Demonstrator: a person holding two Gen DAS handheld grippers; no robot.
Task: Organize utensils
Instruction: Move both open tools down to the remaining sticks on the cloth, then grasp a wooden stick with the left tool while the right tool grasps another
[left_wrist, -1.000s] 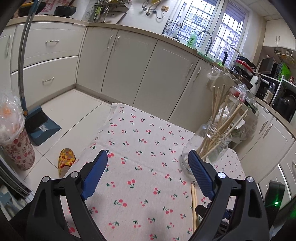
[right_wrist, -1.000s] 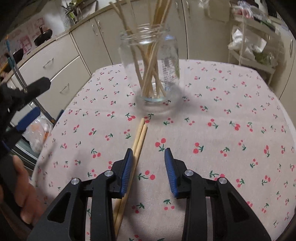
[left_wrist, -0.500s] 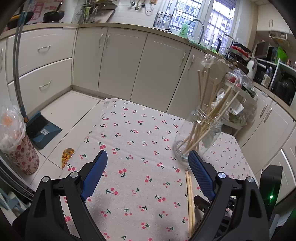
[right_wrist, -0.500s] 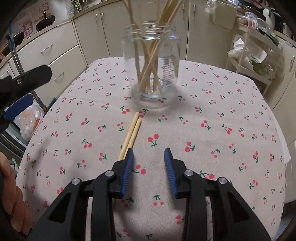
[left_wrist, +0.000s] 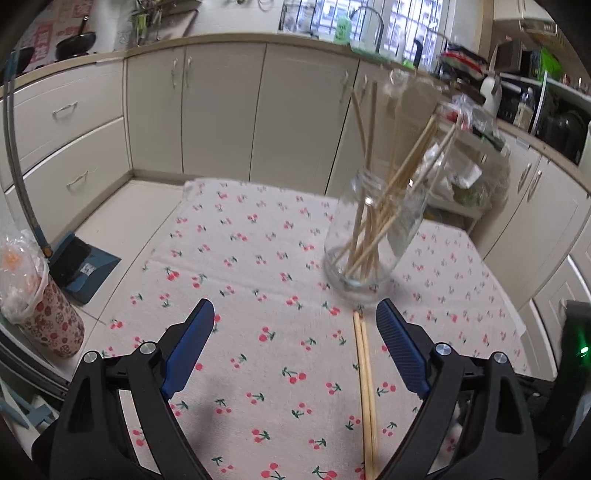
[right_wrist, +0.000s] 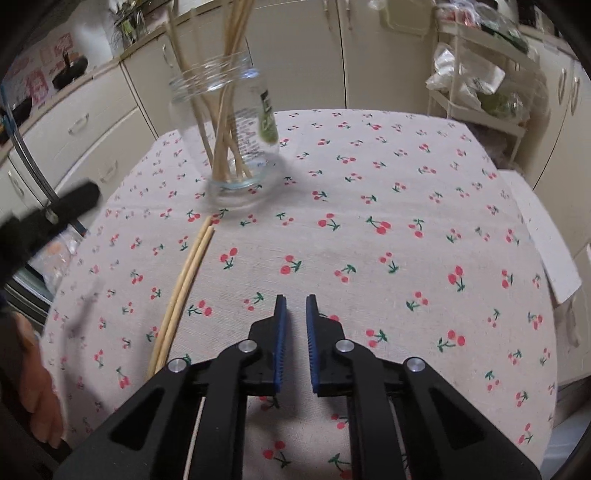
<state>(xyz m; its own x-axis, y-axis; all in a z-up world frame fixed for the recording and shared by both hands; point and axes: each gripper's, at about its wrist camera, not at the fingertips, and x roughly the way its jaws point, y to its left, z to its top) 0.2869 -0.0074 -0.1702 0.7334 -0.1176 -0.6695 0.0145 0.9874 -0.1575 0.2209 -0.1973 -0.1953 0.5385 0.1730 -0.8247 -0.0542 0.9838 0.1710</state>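
A glass jar (left_wrist: 369, 251) (right_wrist: 229, 147) holding several wooden chopsticks stands on the cherry-print tablecloth (left_wrist: 258, 240). A loose pair of chopsticks (left_wrist: 364, 376) (right_wrist: 184, 288) lies flat on the cloth just in front of it. My left gripper (left_wrist: 294, 304) is open wide above the cloth, and the pair lies just inside its right finger. My right gripper (right_wrist: 295, 298) hovers to the right of the pair. Its jaws are closing to a narrow gap with nothing between them. A hand (right_wrist: 37, 387) and the left gripper's finger (right_wrist: 55, 214) show at the left edge.
Cream kitchen cabinets (left_wrist: 221, 110) ring the table. A blue dustpan (left_wrist: 81, 266) and a floral bin with a plastic bag (left_wrist: 40, 314) stand on the floor to the left. A white wire rack with bags (right_wrist: 480, 74) is beyond the table's far right corner.
My right gripper's jaws have narrowed a lot and it slid right, off the loose pair. The left gripper shifted so the pair now lies between its fingers.
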